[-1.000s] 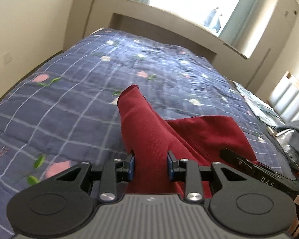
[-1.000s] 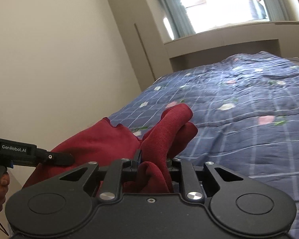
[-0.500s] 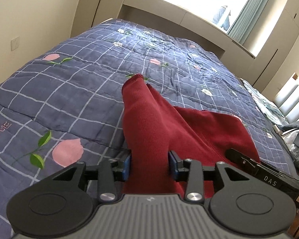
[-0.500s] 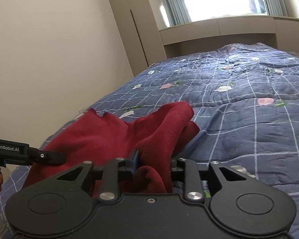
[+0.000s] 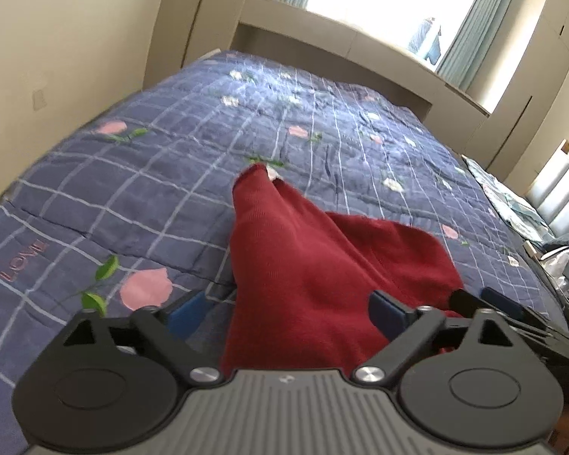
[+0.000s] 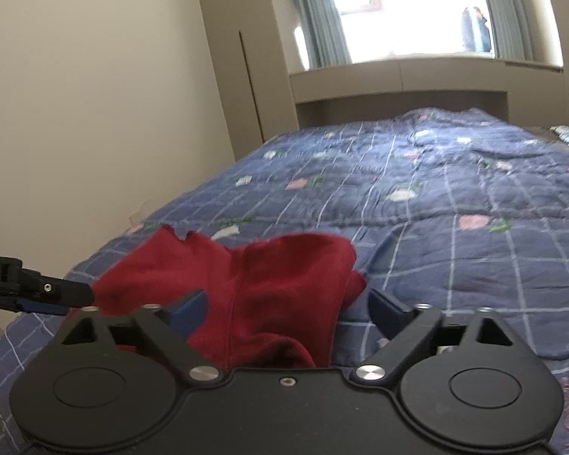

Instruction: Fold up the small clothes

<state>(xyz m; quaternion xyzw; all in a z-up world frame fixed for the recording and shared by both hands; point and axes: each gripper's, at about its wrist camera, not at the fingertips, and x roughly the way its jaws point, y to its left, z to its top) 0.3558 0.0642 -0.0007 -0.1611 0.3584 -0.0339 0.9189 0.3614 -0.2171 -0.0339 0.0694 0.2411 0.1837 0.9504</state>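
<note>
A dark red knit garment (image 5: 307, 265) lies bunched on the blue checked quilt (image 5: 170, 174), one narrow end stretched away from me. My left gripper (image 5: 288, 313) is open, its blue-padded fingers spread either side of the cloth. In the right wrist view the same red garment (image 6: 269, 284) lies in a heap in front of my right gripper (image 6: 288, 313), which is also open with the cloth between its fingers. The left gripper's fingers (image 6: 49, 292) show at that view's left edge.
The quilt (image 6: 455, 189) covers a large bed that runs back to a window ledge. A cream wall (image 5: 57, 57) stands on the left. More bedding and a pile of clothes (image 5: 565, 258) lie at the right edge.
Both grippers have opened and let go of the red garment. It has dropped from being held up and now lies lower on the quilt.
</note>
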